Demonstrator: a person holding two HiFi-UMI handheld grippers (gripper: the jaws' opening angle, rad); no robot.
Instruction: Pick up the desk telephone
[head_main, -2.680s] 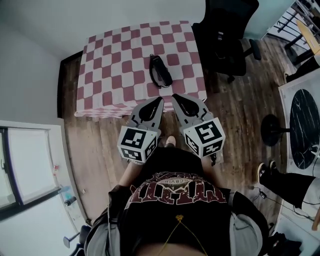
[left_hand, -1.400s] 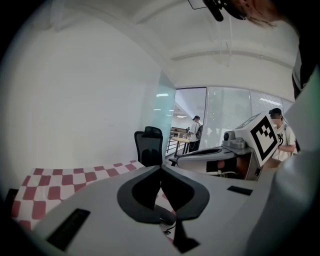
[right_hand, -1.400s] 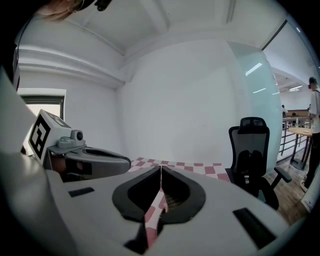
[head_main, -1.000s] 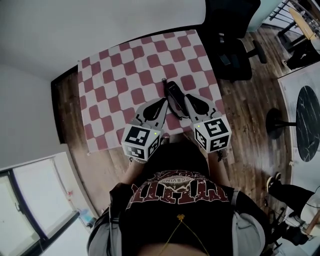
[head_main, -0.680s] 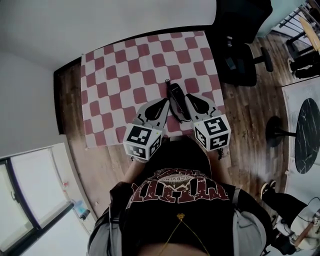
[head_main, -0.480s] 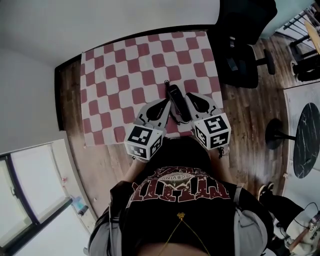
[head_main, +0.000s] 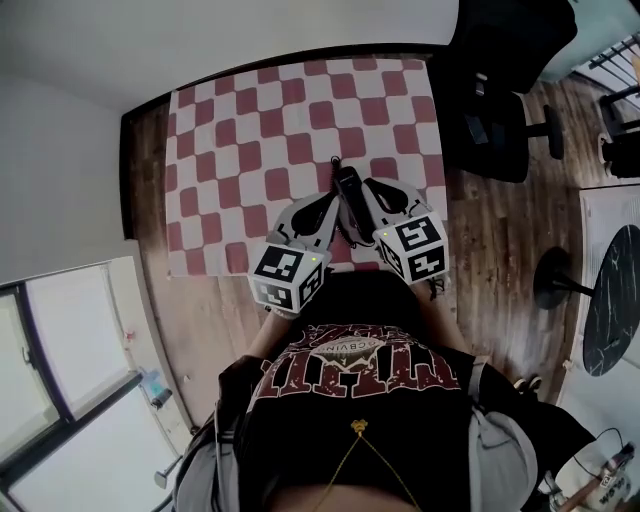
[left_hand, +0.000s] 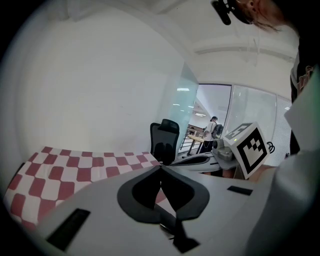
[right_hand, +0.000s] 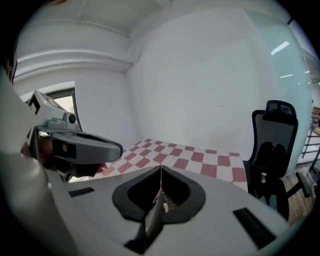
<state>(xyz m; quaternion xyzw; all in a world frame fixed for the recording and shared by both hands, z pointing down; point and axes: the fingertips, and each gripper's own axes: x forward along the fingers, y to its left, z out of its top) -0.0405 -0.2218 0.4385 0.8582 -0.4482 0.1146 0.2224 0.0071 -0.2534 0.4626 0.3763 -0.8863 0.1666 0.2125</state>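
Checkered tablecloth (head_main: 250, 130) bears the black telephone (head_main: 347, 187); the shirt print (head_main: 345, 366) is illegible.

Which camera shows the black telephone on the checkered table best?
The head view: from above, the telephone lies on the checkered tablecloth between the left hand-held gripper and right hand-held gripper. Neither gripper view shows it, only shut jaws, cloth and an office chair.

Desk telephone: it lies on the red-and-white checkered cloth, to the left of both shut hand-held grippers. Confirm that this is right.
Not quite. The desk telephone lies on the checkered cloth between the left hand-held gripper and the right hand-held gripper, not to the left of both. The head view shows this. Both are shut, as stated.
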